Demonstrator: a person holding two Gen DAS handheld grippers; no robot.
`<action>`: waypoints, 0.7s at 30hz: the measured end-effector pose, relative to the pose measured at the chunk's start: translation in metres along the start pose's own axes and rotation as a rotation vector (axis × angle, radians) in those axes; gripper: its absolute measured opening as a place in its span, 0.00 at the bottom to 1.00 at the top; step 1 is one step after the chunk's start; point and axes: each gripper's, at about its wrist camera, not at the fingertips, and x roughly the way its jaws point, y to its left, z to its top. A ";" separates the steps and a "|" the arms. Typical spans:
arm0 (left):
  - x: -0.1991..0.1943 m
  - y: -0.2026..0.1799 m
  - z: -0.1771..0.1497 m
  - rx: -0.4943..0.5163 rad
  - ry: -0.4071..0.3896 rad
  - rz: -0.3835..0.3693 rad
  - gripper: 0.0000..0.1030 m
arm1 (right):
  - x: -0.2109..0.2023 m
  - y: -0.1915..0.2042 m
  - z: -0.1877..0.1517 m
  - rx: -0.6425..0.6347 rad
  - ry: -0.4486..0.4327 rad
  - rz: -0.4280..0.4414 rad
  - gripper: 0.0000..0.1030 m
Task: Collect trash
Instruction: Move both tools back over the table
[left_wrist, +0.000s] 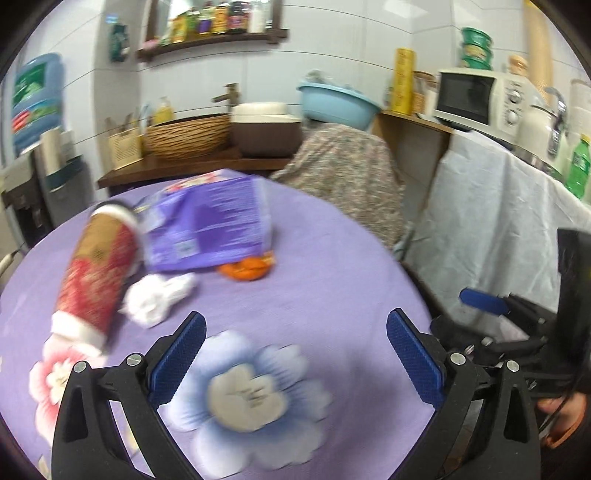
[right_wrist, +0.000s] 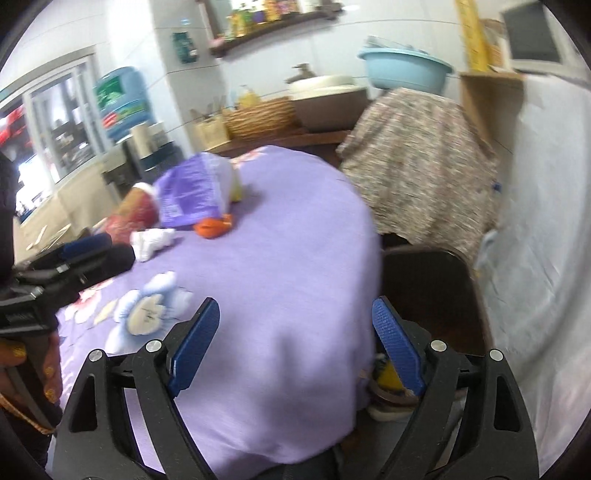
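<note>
1. I see both units with nothing between the pads. Left hand-held gripper: jaws spread wide. Right hand-held gripper: jaws apart too. Pads are blue with ribbed texture on black plastic arms.
2. Landmark is the purple wrapper: crinkled foil-like bag, flat, printed text on its face. It lies on the far half of the table.
3. The table is round, covered in soft lilac cloth with large printed flowers in blue-white and pink.
4. Red cup: tapered paper cylinder, red and tan print, white rim. It lies on its side just left of the wrapper, touching or nearly touching its edge; blur hides which.
5. White tissue: crumpled soft wad, just in front of the wrapper, beside the cup.
6. Orange peel: glossy curled piece, tucked partly under the wrapper's front right corner.
7. Left unit hovers over the blue flower print, well short of the wrapper.
8. Right unit sits at the table's near right edge, well apart from the wrapper; a dark rounded chair back is beside it.
9. Both views are motion-blurred, so fine print is unreadable.
</note>
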 end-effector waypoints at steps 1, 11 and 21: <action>-0.003 0.008 -0.003 -0.010 0.000 0.016 0.94 | 0.002 0.008 0.003 -0.015 -0.002 0.017 0.82; -0.023 0.079 -0.033 -0.102 0.011 0.129 0.94 | 0.033 0.079 0.023 -0.142 0.043 0.118 0.82; -0.027 0.120 -0.050 -0.151 0.037 0.192 0.94 | 0.075 0.136 0.032 -0.238 0.119 0.153 0.82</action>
